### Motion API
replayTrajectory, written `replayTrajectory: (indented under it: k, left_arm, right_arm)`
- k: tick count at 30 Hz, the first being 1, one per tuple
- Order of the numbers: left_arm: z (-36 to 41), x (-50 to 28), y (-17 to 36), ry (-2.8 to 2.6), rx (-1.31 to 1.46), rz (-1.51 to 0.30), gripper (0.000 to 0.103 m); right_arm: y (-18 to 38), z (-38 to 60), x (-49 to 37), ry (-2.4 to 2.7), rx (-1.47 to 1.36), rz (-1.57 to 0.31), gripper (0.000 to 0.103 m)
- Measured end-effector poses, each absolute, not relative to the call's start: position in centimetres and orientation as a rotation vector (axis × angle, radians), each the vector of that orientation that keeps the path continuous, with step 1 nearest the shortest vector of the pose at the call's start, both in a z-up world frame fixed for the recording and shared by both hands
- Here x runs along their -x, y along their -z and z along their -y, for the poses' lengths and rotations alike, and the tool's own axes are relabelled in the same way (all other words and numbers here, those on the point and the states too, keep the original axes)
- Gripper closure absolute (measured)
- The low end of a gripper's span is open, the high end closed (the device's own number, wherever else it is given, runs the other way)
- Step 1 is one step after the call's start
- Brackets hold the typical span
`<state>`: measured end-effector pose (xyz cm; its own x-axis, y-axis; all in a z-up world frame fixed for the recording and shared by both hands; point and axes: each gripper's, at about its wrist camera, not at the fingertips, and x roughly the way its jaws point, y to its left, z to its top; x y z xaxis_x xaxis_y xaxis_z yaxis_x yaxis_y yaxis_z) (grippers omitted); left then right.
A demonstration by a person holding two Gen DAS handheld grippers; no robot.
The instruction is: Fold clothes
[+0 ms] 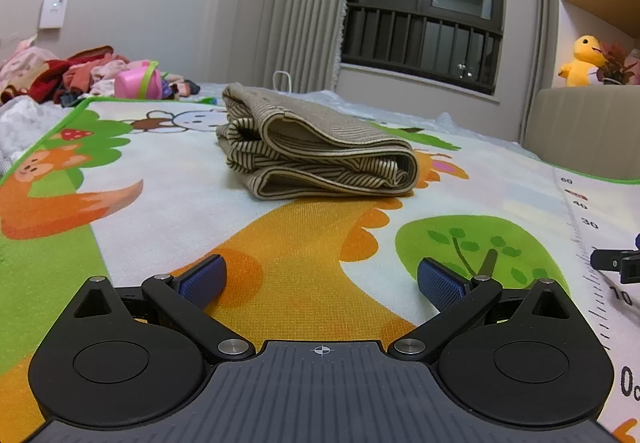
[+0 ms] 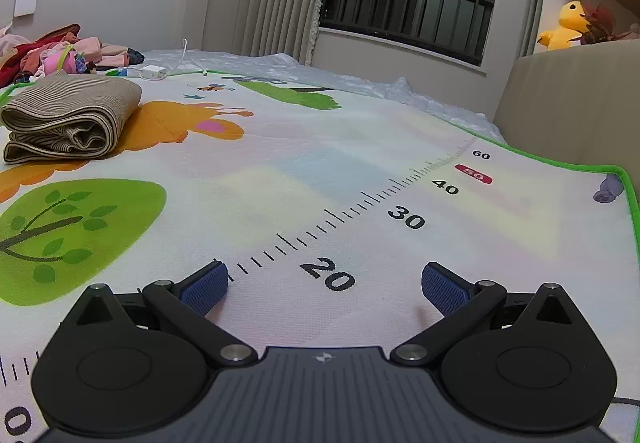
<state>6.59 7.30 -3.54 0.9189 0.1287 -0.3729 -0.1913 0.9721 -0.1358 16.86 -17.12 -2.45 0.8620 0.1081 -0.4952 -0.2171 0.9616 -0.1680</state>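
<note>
I see the folded shirt on the mat, window beyond it, left gripper and right gripper both spread wide, empty, short of it.

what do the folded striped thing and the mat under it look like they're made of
Folded garment: soft, matte knit, likely cotton jersey; it bends in rounded folds and shows fine beige-and-dark stripes. Mat: printed woven or textured fabric, matte; a fine grid weave shows up close, with a stitched green edge. Exact fibres can't be told.

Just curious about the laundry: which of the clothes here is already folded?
The striped beige garment, alone in a neat stack on the play mat. The reddish-pink clothes behind it lie jumbled.
</note>
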Motion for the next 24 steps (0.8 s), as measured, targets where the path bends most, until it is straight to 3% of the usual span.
replayTrajectory:
  k: [24]
  left_arm:
    - [-7.15,-6.65,3.46,-0.164,0.165,-0.387,0.000]
  right_arm:
    - [2.42,17.30,-16.84,-0.161,0.223,-0.503,0.000]
